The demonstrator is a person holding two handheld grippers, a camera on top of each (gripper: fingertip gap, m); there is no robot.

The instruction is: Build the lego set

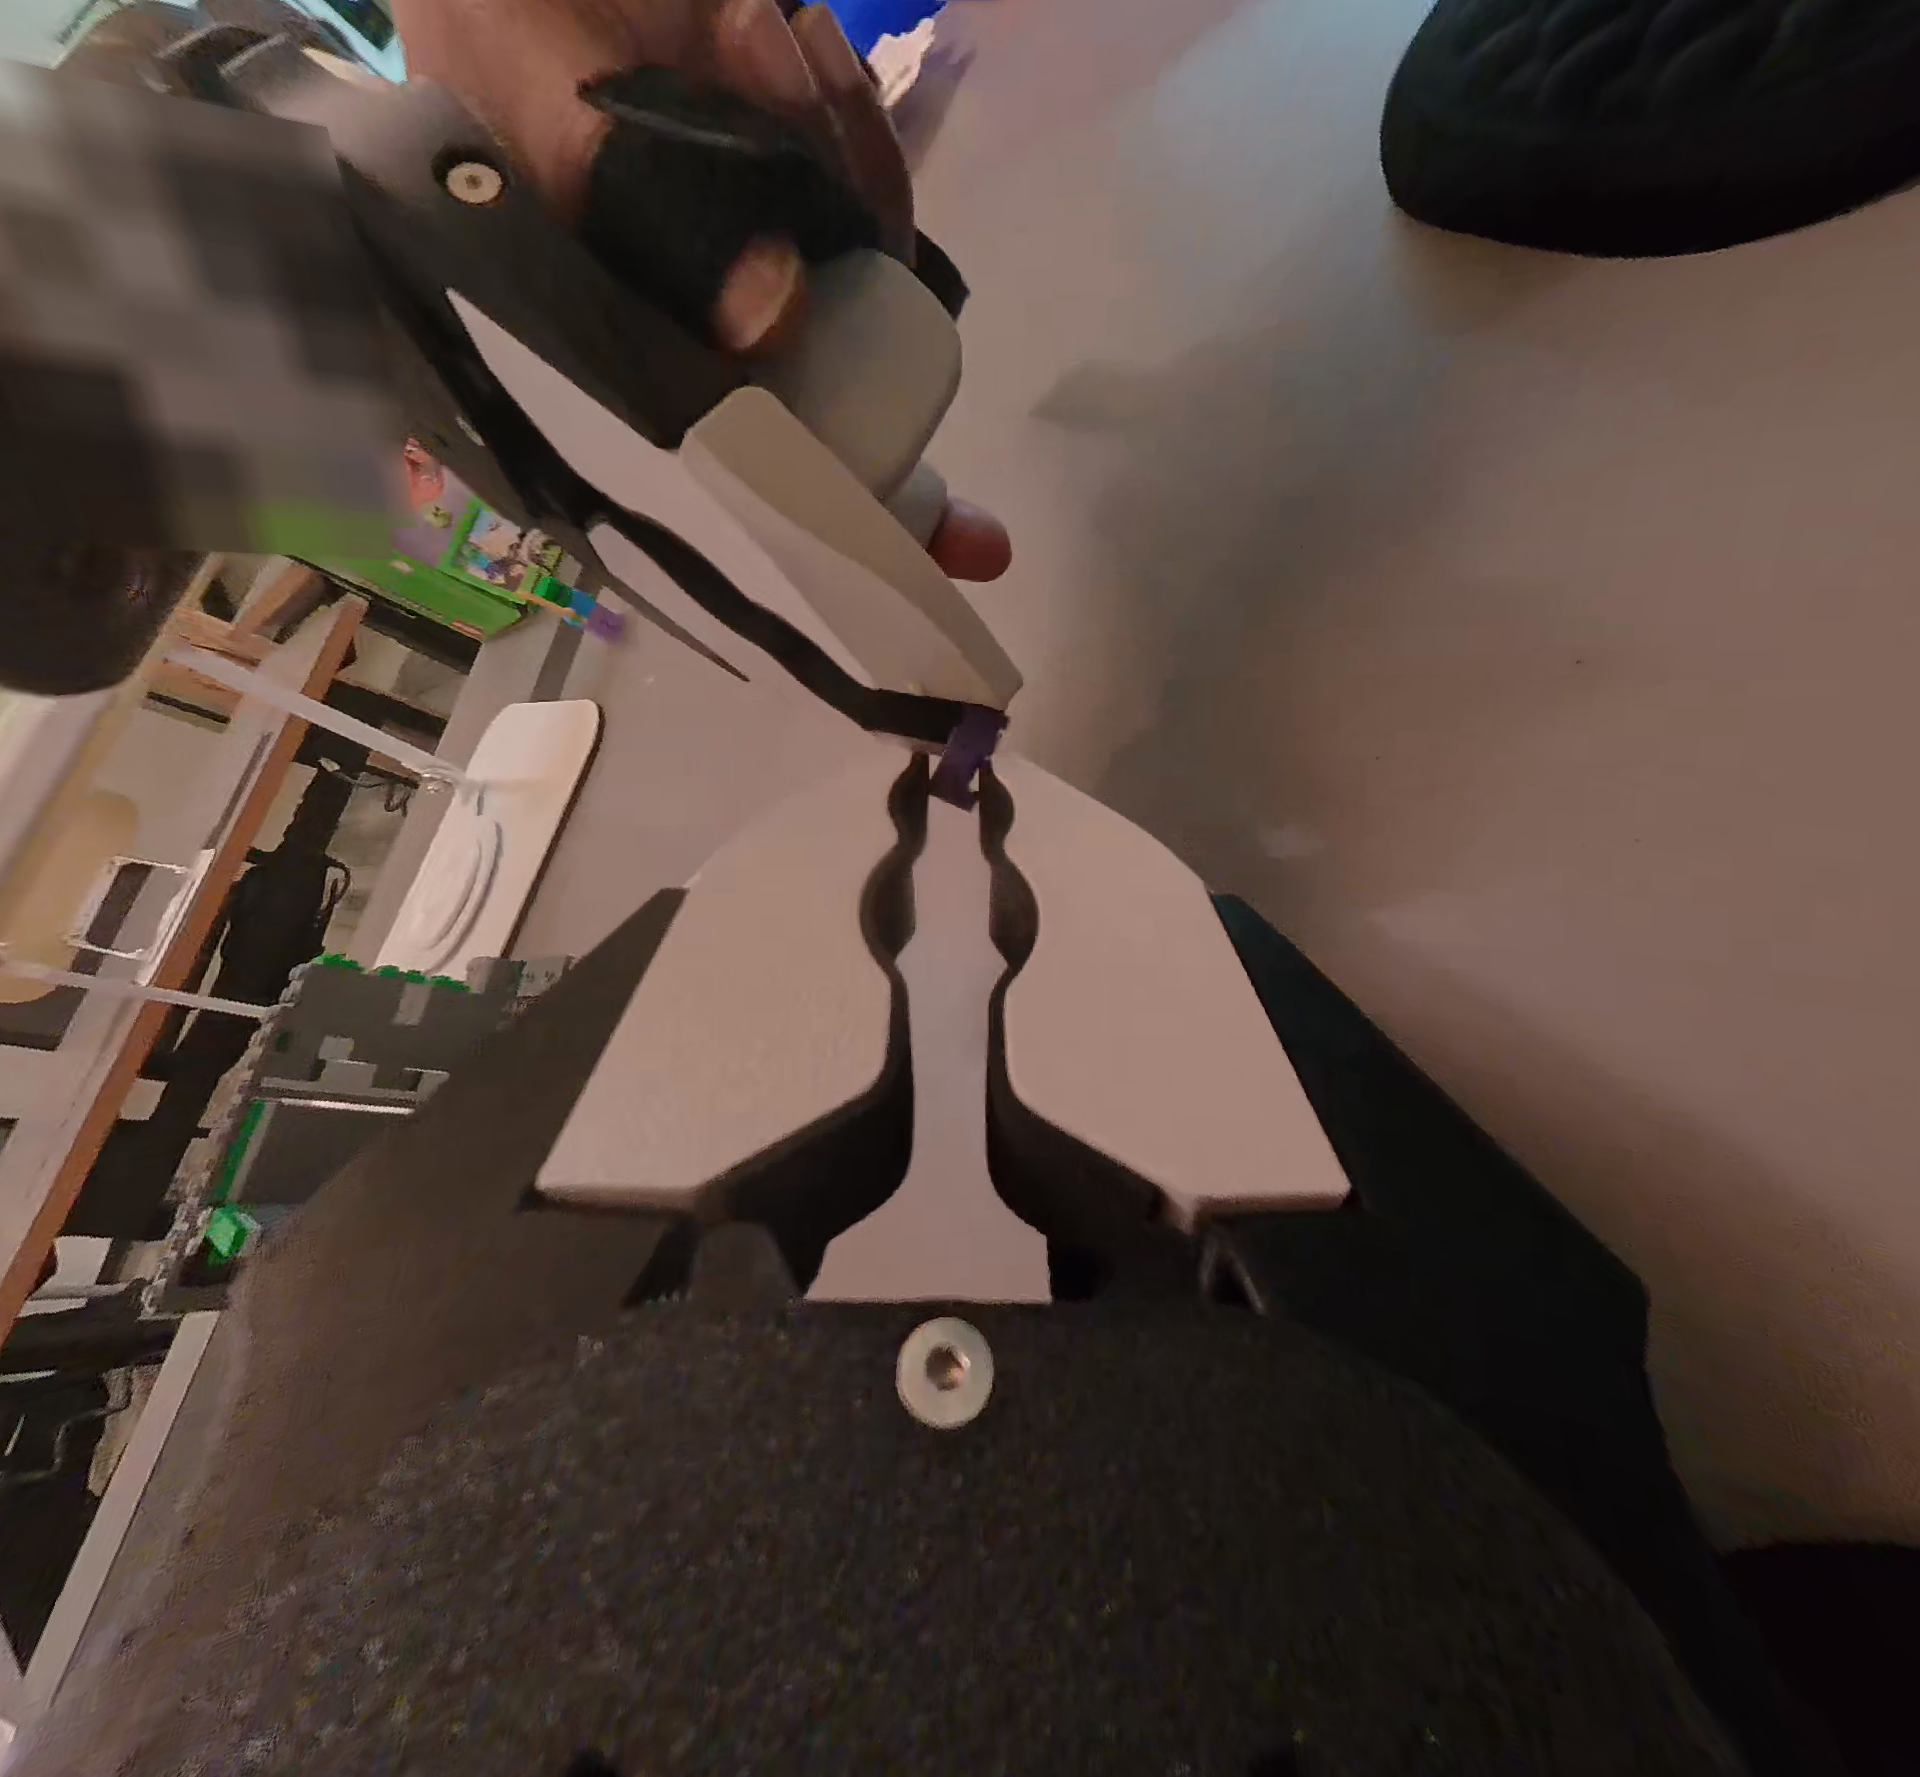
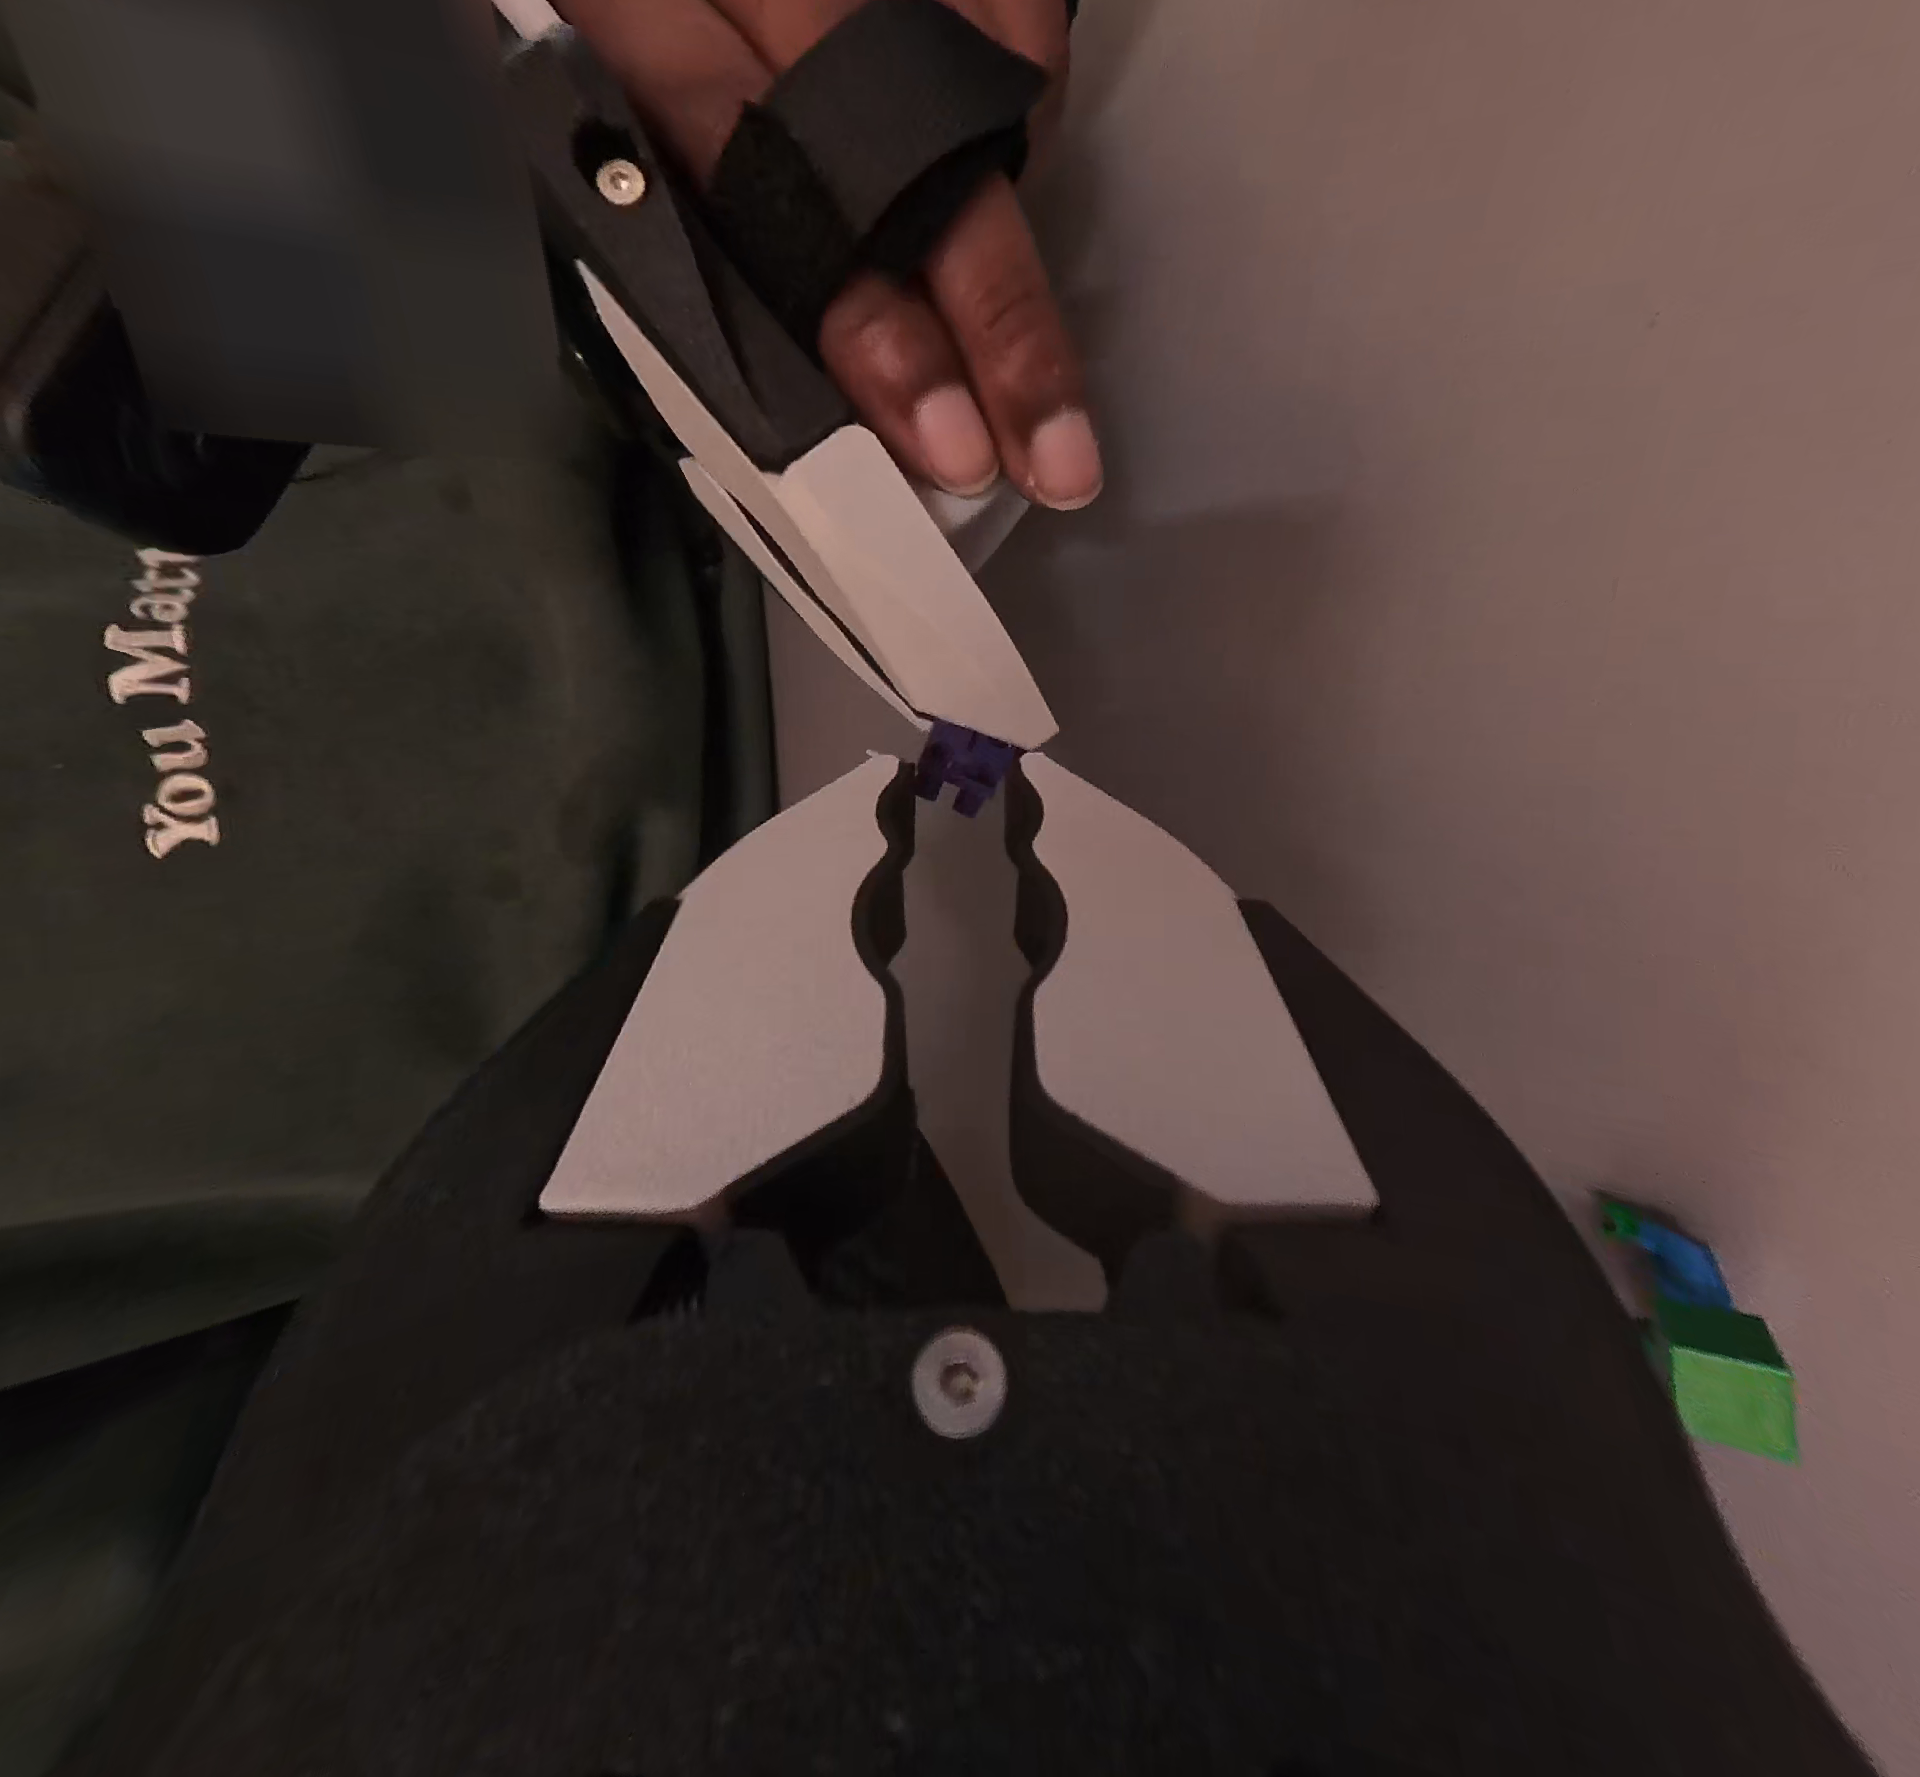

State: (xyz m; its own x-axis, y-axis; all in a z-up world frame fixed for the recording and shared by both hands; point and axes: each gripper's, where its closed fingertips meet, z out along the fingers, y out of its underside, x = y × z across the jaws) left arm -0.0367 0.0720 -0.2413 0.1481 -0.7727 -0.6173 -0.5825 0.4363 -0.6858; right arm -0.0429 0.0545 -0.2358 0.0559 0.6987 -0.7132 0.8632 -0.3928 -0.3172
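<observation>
A small purple Lego piece (image 1: 968,753) is held in the air above the pale table (image 1: 1455,688), between both grippers. My left gripper (image 1: 951,773) is shut on its lower part. My right gripper (image 1: 982,704) comes in from the upper left and is shut on its upper end. In the right wrist view the purple piece (image 2: 961,769) sits between the tips of my right gripper (image 2: 961,777), and my left gripper (image 2: 982,730) pinches it from above. Whether it is one piece or two joined pieces, I cannot tell.
A grey Lego build with green bits (image 1: 343,1041) stands at the left. A green box (image 1: 468,574) and small loose bricks (image 1: 571,597) lie farther back. A black cushioned object (image 1: 1662,44) is at the top right. Green and blue bricks (image 2: 1714,1343) lie on the table. A person's dark shirt (image 2: 312,896) is close by. The grippers are tip to tip, or close to it.
</observation>
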